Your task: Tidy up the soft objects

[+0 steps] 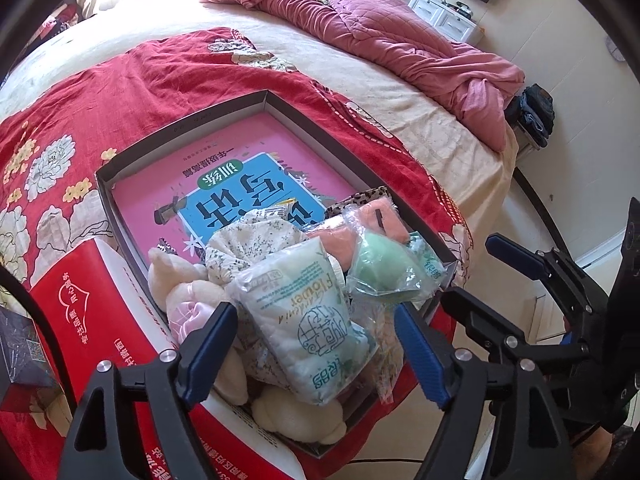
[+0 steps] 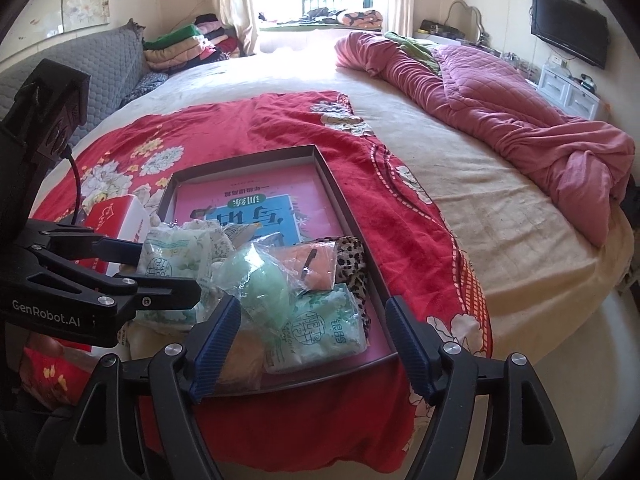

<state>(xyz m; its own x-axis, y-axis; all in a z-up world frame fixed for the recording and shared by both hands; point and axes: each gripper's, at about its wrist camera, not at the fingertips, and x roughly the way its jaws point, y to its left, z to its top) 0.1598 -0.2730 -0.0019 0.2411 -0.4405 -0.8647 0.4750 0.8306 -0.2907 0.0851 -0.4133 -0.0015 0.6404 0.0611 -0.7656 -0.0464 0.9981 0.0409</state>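
The soft objects lie heaped at the near end of the shallow box point(image 1: 182, 128) on the red bedspread point(image 1: 132, 80). From the left: the plush toy point(image 1: 188, 292) is light and compressible; grip its body. The tissue pack point(image 1: 304, 320) is soft with slick film; grip across its width. The bagged green sponge point(image 1: 384, 264) is springy; its wrapper likely slips. The left gripper point(image 1: 316, 352) and right gripper point(image 2: 314, 344) both stand spread and empty above the heap.
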